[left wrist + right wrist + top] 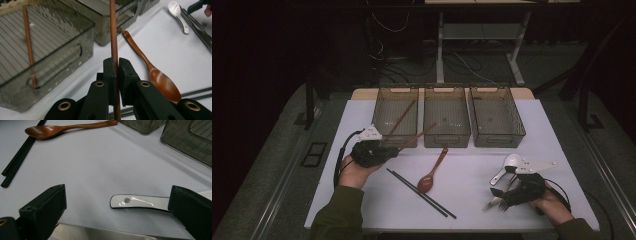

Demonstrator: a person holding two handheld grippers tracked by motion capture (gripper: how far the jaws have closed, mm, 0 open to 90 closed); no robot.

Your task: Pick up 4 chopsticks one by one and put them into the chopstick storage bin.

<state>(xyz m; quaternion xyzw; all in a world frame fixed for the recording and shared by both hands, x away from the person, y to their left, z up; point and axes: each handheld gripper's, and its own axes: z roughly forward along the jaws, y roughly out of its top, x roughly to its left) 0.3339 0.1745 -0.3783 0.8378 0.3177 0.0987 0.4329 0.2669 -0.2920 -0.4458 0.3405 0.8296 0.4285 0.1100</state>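
**Holding one brown chopstick over the front of the trays**

Starting at the left of the high view, we see our left claw [396, 149] clamped on a brown wooden chopstick [419, 135], which slants up and to the right, its far end over the front wall of the middle tray [447, 140]. In the left gripper view the two pads press on the stick from both sides, and it runs straight up between them. A second brown chopstick [401, 118] lies slanted inside the left tray [395, 142]. The right tray [497, 140] stands beside the middle one, the three in a row at the far side of the white surface [362, 190].

Nearer us, a pair of black chopsticks [421, 193] lies diagonally on the surface, and just beside them a brown wooden spoon [432, 172], its bowl toward us and its handle pointing at the middle tray.

At the right, our right claw [501, 196] rests low with its jaws apart, nothing between the pads. A white spoon [507, 166] lies close in front of it; in the right gripper view its handle [140, 202] reaches toward the gap. Metal cutlery [494, 201] lies at this claw, too dim for us to name.
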